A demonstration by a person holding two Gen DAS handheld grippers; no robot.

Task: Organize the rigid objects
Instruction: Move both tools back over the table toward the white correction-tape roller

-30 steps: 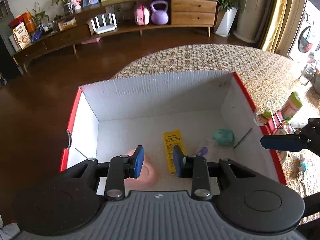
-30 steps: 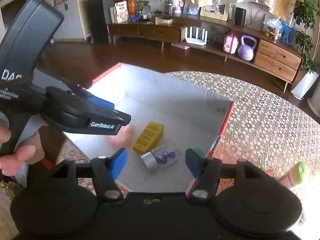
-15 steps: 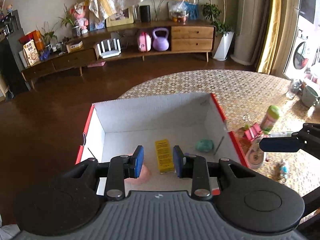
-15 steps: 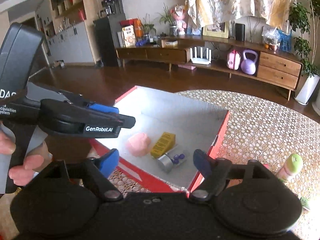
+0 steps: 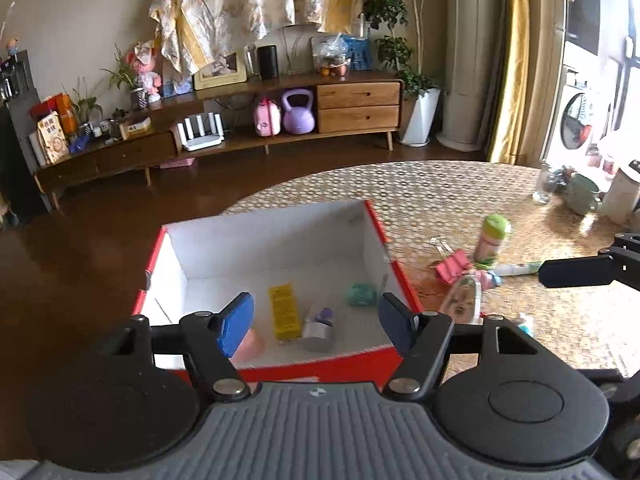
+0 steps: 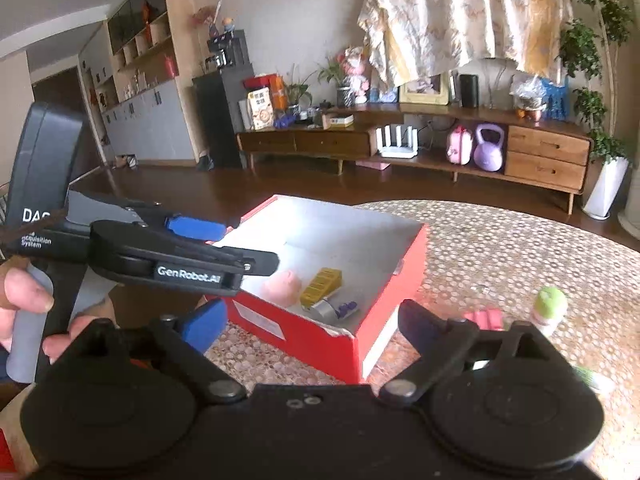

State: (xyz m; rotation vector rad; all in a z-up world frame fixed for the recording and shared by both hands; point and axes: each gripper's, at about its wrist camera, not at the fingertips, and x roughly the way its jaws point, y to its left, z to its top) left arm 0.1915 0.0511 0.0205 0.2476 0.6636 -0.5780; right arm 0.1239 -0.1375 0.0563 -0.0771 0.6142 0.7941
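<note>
Both grippers have drawn back from the red box (image 5: pixel 280 372) near the tabletop's left edge. The left gripper (image 5: pixel 316 320) and right gripper (image 6: pixel 312 320) fingers are spreading, nothing between them — drop complete. A bottle (image 5: pixel 493 236) and pink clip (image 5: pixel 452 268) remain outside the box.

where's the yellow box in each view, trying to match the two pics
Left wrist: the yellow box lies on the floor of the red box, lower centre, between the left gripper's fingers.
Right wrist: the yellow box sits centre frame, right of the pink object.
Shared landmark: the purple kettlebell on the wooden sideboard.
</note>
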